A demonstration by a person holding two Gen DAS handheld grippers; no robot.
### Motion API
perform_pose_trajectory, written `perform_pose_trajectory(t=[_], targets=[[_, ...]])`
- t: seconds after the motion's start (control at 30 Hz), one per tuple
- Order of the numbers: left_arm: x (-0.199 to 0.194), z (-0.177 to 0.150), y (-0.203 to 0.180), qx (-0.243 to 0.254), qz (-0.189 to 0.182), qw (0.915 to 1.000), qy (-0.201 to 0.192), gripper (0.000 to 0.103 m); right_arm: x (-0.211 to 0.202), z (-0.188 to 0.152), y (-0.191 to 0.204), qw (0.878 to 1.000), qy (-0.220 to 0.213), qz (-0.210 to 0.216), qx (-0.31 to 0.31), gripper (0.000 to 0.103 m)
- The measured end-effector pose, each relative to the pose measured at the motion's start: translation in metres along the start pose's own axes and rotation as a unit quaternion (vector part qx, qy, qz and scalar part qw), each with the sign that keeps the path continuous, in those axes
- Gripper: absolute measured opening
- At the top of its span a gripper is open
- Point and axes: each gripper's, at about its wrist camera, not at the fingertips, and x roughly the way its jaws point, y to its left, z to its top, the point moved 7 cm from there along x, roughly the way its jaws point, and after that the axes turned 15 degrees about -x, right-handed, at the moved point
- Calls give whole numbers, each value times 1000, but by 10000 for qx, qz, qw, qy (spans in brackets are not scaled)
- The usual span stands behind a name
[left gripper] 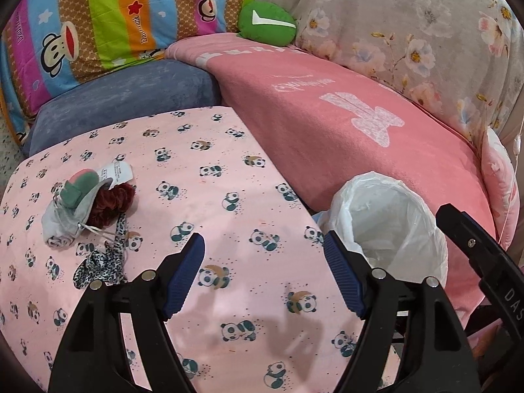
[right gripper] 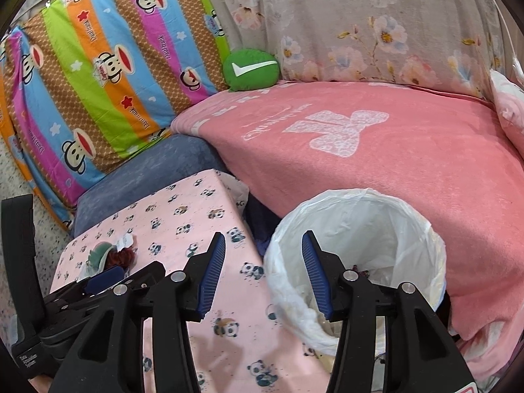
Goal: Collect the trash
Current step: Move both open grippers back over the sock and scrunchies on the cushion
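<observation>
- Left wrist view: the left gripper (left gripper: 263, 271) hangs over the panda-print sheet (left gripper: 203, 163) with its blue-padded jaws spread wide and nothing between them
- A small heap of trash (left gripper: 86, 206) lies on that sheet to the upper left of the gripper, well apart from it: a grey drawstring pouch, a pink and green foam piece, a white printed tag, a dark red scrunchie and a leopard-print ribbon, all touching or overlapping
- The trash bin lined with a white bag (left gripper: 386, 229) stands just beside the sheet's right edge, against the pink blanket (left gripper: 360, 124); from this angle its inside is mostly bare liner
- Right wrist view: the right gripper (right gripper: 263, 276) is held above the near rim of the trash bin (right gripper: 357, 245), jaws about half apart and holding nothing
- A few scraps show low inside the bag behind the right finger, too small to name, so in my judgement at least 1 drop is done
- The heap (right gripper: 111, 257) sits untouched on the sheet at the left, partly hidden by the left gripper's body
- Judged from this, the job is partway: the heap on the sheet is yet to be picked up and carried to the bin
</observation>
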Motion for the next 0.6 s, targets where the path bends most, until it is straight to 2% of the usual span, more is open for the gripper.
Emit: perform_pose_trajectory(t=[0.3, 0.6], targets=[[-5, 10, 62, -350, 291, 9989, -68, 71, 19, -5, 60, 9986, 224, 421, -238, 48], [-12, 24, 141, -910, 690, 9933, -171, 71, 40, -17, 126, 9938, 495, 794, -603, 48]])
